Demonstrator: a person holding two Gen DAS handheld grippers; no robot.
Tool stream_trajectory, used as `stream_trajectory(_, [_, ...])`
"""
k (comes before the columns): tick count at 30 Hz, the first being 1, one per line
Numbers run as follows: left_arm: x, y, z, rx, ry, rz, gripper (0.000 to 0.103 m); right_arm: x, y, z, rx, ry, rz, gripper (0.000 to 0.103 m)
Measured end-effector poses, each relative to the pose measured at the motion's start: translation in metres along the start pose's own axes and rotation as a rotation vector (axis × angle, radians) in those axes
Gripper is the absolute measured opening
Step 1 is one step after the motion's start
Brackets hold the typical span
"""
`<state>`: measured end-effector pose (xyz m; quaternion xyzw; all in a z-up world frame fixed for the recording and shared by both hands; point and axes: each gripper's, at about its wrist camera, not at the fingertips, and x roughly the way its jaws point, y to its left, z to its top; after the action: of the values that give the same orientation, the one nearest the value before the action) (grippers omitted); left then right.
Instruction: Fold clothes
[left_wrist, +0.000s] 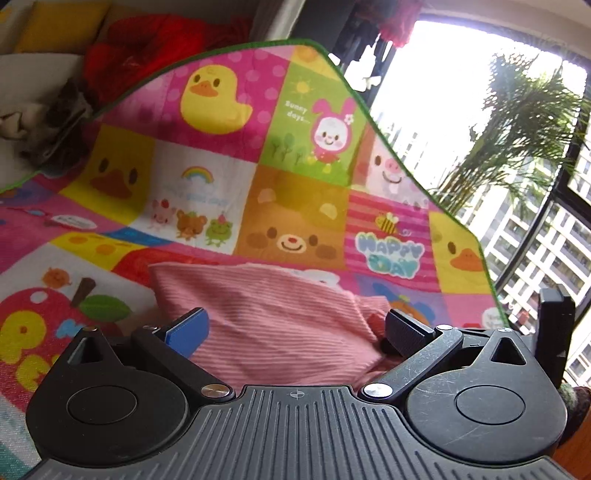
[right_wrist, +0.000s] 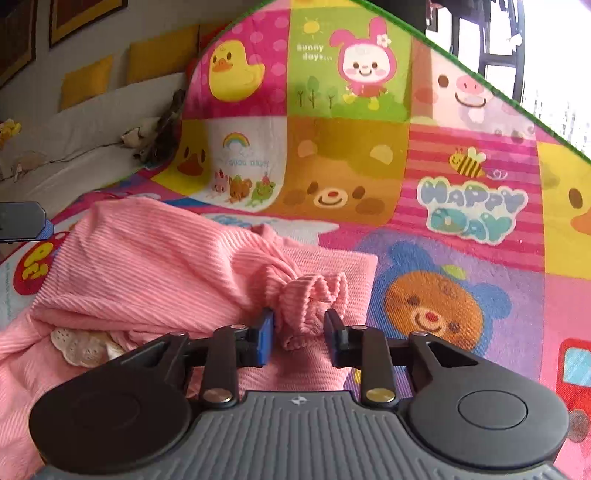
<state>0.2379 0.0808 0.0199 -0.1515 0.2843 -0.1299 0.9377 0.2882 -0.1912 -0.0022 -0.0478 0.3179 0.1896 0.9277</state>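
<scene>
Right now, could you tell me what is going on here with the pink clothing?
A person with a gripper in each hand is folding a pink ribbed garment on a cartoon play mat. The right gripper has the bunched cuff between its jaws, which stand a little apart from it, so it does not look clamped. The left gripper is wide open above the garment, holding nothing. The garment is still rumpled, not neatly folded.
</scene>
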Motion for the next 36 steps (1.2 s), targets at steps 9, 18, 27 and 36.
stream_trajectory(9, [0.034, 0.008, -0.008, 0.054, 0.120, 0.081, 0.103, -0.036, -0.006, 0.034, 0.030, -0.146, 0.066, 0.044])
stream_trajectory(18, [0.035, 0.004, -0.005, 0.086, 0.126, 0.070, 0.103, 0.023, 0.011, 0.003, 0.007, -0.019, 0.090, 0.043])
stream_trajectory(27, [0.050, 0.004, -0.017, 0.083, 0.120, -0.025, 0.103, 0.009, 0.013, -0.006, -0.070, 0.024, 0.064, 0.048])
stream_trajectory(36, [0.047, 0.004, -0.026, 0.108, 0.076, -0.028, 0.103, 0.031, 0.015, 0.063, -0.036, -0.033, 0.106, 0.048])
